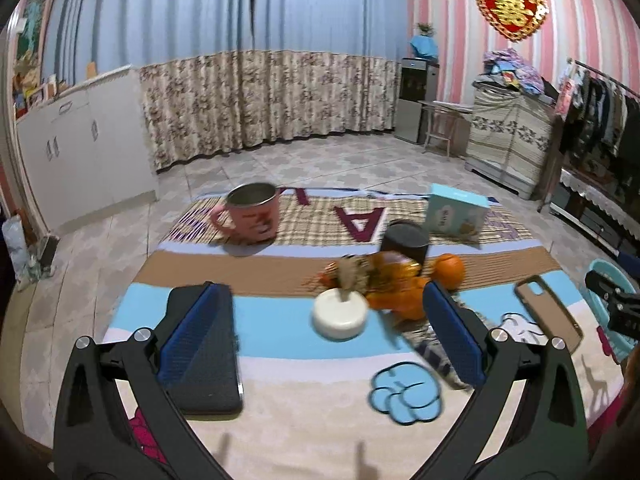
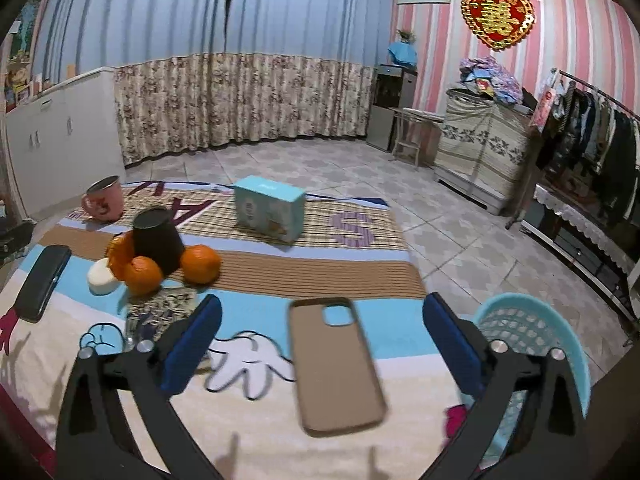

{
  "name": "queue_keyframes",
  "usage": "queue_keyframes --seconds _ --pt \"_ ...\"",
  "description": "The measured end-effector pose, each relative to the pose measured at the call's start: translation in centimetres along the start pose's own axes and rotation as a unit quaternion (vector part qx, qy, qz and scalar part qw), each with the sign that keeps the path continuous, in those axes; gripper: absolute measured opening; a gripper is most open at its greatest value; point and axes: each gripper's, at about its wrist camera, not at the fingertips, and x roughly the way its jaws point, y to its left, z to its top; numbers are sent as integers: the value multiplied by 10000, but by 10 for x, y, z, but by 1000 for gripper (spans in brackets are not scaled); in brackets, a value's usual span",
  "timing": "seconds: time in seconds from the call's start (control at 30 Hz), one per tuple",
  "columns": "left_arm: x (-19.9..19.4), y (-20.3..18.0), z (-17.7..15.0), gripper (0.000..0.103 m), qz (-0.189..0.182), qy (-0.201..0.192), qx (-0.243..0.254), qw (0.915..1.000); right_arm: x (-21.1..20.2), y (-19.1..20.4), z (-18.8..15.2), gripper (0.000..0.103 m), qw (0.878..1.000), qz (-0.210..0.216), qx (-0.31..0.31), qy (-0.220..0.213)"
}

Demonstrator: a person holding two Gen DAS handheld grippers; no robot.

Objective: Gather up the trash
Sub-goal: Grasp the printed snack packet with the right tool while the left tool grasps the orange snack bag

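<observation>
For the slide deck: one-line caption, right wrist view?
Open right gripper above tan phone case, blue basket beside.

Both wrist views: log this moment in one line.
left gripper: open, empty | right gripper: open over tan phone case | light-blue plastic basket: at table's right

Striped cloth-covered table (image 2: pixel 320 268). Far: pink mug (image 2: pixel 103 199) left, blue box (image 2: pixel 269 209) right. Middle: oranges (image 2: pixel 200 263), dark cup (image 2: pixel 157 237), white disc (image 1: pixel 340 315). Near: phone case (image 2: pixel 334 364), black case (image 1: pixel 204 352).
</observation>
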Motion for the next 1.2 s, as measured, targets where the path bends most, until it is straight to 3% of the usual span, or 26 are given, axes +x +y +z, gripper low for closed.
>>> queue_keyframes --seconds 0.23,0.6,0.8,0.93,1.03,1.17,1.2 --pt "17 29 -24 98 203 44 -252 9995 36 45 -19 98 9984 334 -267 367" --pt "34 32 -51 98 227 250 -230 9992 76 70 -45 96 9907 740 -368 1083" --pt "39 28 -53 98 219 314 -196 9991 85 76 -49 72 9837 1048 -465 1388" --pt "38 26 -54 98 223 317 -169 9991 88 81 -51 63 9795 1269 -450 1501" --pt "38 26 -54 98 200 329 -200 9991 86 85 -51 50 9768 1456 -508 1486" --pt "37 23 -54 98 192 346 -205 9990 84 87 -51 44 9778 1398 -569 1457" --pt "37 22 -53 98 188 347 -198 9990 84 85 -51 37 9781 1394 -517 1459"
